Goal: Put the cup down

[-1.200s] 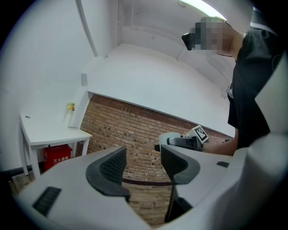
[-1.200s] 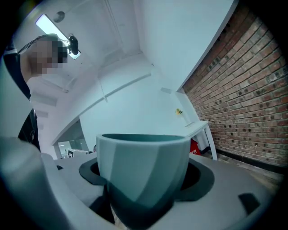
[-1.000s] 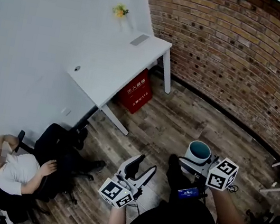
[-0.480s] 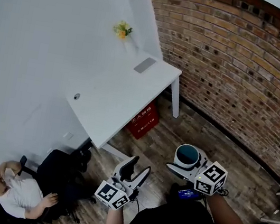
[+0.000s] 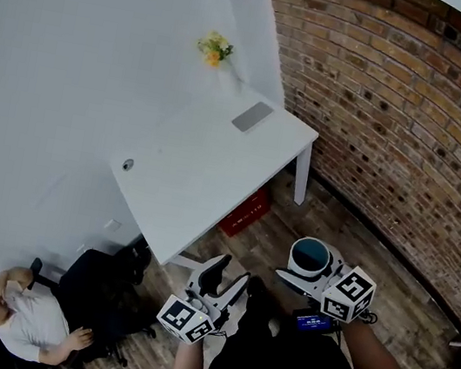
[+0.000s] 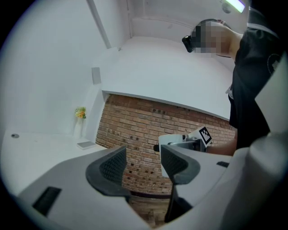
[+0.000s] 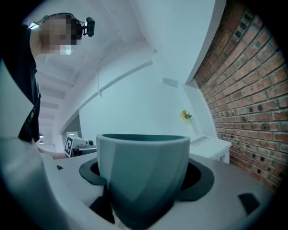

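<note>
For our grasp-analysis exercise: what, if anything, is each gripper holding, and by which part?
The right gripper holds the cup upright by its side walls. The left gripper holds nothing.

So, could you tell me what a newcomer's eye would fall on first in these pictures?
The cup stands out first, upright and clamped in the right gripper above the wooden floor, short of the white table. A red brick wall runs behind, and a person sits at the head view's lower left. The left gripper is open and empty.

Probably an office: white desk (image 5: 201, 174), brick wall (image 5: 402, 112), plank floor (image 5: 361, 246), seated person (image 5: 25, 324) nearby.
</note>
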Tool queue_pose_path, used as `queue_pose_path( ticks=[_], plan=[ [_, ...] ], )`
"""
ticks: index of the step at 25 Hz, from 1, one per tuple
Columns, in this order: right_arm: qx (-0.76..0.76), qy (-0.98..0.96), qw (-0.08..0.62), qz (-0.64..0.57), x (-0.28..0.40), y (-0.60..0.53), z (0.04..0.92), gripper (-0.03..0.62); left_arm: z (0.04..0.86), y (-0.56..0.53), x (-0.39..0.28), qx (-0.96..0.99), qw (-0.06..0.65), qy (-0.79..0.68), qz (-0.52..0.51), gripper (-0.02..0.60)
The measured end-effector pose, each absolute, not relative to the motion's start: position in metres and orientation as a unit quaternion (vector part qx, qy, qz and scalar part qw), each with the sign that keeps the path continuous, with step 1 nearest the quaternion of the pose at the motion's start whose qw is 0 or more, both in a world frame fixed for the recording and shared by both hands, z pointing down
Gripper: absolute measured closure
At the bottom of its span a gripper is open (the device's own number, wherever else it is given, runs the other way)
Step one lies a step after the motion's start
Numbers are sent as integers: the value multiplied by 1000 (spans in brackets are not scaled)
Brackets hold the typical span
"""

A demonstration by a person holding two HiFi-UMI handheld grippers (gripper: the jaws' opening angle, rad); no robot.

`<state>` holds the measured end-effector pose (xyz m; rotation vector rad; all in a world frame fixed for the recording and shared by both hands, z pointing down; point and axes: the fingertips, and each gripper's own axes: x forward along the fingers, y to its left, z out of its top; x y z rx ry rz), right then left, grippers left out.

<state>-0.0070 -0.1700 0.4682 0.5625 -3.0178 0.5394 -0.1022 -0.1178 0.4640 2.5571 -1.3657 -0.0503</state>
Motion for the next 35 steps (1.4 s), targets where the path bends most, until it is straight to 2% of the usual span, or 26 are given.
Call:
queue_pose_path(
  ticks=[12, 22, 35],
  plan=[
    [210, -962, 24, 171, -75, -299, 471, 186, 472, -254, -165, 891, 117, -437, -18, 334],
    [221, -960, 30, 167, -143, -368, 461, 186, 466, -322, -213, 905, 117, -408, -23, 334],
    [221, -959, 30, 176, -146, -422, 464, 186, 463, -376, -232, 896, 124, -425, -32, 334]
  ],
)
